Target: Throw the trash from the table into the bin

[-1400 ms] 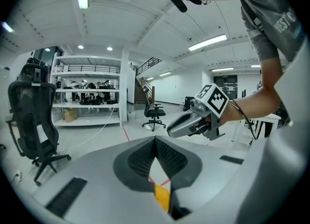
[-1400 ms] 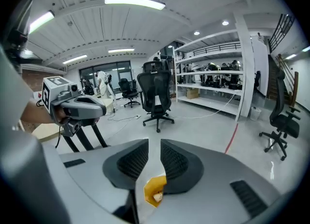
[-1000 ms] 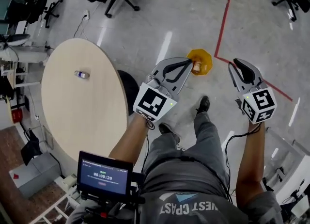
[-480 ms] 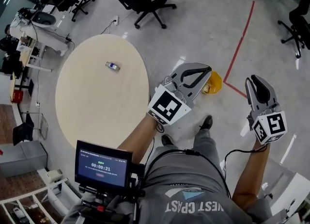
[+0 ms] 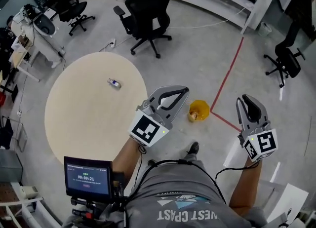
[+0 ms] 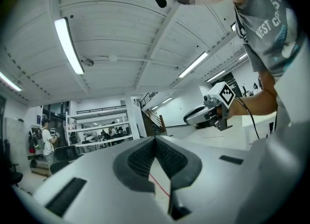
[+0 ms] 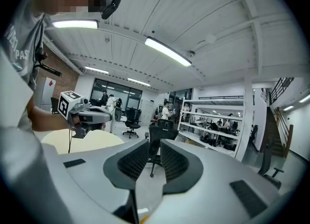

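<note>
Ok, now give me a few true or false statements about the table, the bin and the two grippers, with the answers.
1. A small bottle lies on the round table. True.
2. The yellow bin stands on the table. False: it stands on the floor, to the right of the table.
3. Neither the left gripper nor the right gripper holds anything. True.
4. The red tape line runs across the tabletop. False: it lies on the floor, near the bin.

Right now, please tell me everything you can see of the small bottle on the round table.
The small bottle lies on its side on the wood-looking round table, toward its far side. It looks like clear plastic with a dark blue band and a light end. Only the tabletop touches it.
</note>
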Tool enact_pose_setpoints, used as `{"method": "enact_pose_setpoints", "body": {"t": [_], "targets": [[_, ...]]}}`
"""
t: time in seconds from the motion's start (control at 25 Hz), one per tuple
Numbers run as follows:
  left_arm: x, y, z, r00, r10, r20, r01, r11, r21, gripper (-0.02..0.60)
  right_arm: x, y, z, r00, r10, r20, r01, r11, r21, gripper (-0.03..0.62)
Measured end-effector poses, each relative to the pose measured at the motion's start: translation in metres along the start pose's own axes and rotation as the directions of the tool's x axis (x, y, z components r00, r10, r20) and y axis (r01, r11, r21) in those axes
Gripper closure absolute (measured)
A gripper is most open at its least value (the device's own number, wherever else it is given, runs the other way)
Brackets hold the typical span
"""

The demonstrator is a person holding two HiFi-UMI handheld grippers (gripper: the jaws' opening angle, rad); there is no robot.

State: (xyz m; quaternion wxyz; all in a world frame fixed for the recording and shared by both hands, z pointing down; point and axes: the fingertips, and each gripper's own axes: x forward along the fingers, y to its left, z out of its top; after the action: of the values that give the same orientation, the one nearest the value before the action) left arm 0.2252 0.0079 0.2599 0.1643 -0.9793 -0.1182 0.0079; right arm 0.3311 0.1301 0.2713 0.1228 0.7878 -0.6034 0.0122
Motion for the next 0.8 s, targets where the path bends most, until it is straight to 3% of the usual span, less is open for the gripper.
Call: {"method": "enact_pose_setpoints", "body": {"t": [0.16, 0.32, 0.8], "targets": [[-0.038, 0.015, 0.021, 0.995, 0.059, 0.079, -0.060, 0.998, 0.018, 0.541, 0.000, 0.021, 0.029, 1.000, 0.015, 0.021, -0.014, 0.998, -0.055, 0.536], [-0.065, 0.016, 0.039, 0.980, 0.122, 0.157, -0.111, 0.991, -0.080, 0.541, -0.004, 0.046, 0.048, 0.999, 0.041, 0.032, -0.038, 0.996, -0.081, 0.536], [-0.163, 0.007, 0.035, 0.977, 0.139, 0.163, -0.129, 0.989, -0.073, 0.541, -0.016, 0.140, 0.070, 0.999, 0.048, 0.026, -0.045, 0.992, -0.115, 0.536]]}}
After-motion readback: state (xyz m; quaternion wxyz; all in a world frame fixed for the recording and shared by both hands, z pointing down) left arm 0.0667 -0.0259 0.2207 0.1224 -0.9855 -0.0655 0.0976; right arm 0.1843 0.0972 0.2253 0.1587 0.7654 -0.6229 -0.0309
